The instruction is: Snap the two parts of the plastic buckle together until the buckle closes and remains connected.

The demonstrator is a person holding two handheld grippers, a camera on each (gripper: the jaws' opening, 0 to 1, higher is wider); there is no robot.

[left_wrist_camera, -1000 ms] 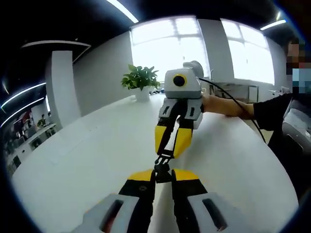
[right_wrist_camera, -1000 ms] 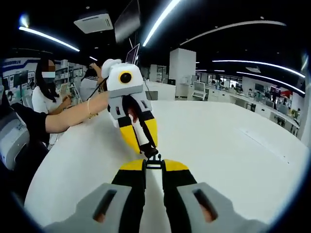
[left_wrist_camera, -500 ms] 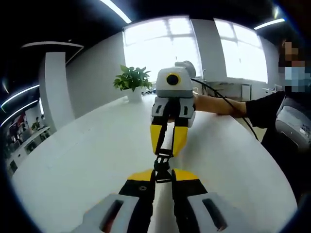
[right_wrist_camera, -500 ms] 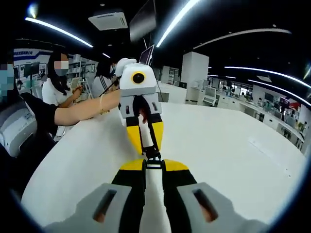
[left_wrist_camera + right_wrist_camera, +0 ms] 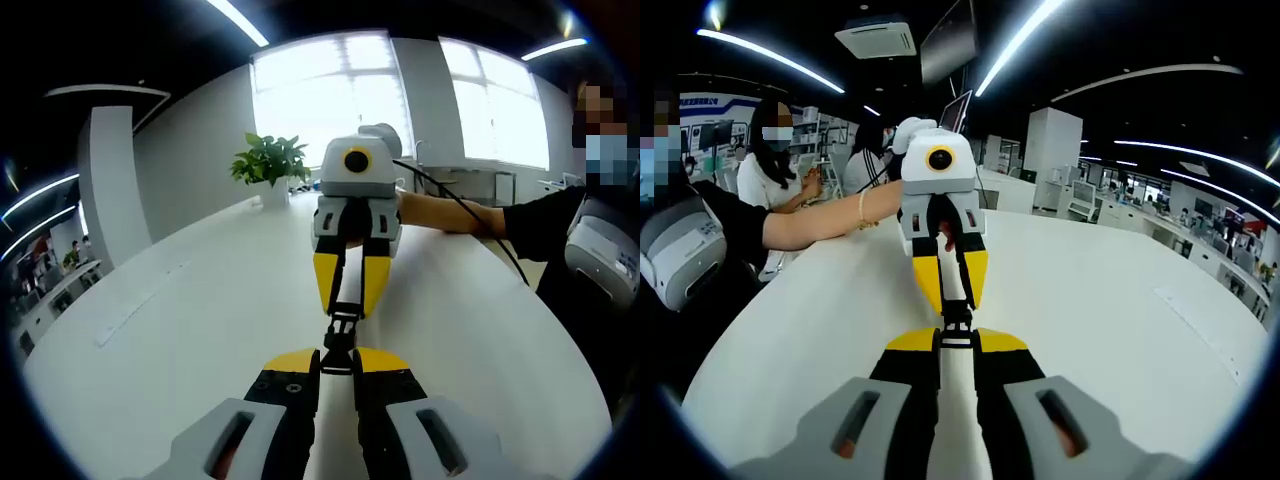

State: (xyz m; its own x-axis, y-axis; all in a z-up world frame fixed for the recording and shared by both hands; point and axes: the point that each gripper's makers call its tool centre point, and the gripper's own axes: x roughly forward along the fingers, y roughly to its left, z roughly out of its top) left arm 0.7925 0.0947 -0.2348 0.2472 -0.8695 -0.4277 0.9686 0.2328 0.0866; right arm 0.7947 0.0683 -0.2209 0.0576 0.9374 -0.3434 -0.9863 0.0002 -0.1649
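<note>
Black buckle, yellow-tipped fingers, white table

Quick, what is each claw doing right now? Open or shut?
Left claw: shut on its half of the black buckle.
Right claw: shut on the other half of the buckle, facing the left one above the white table.

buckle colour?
Black; the buckle shows best in the left gripper view, held between both grippers' yellow-tipped fingers.
</note>
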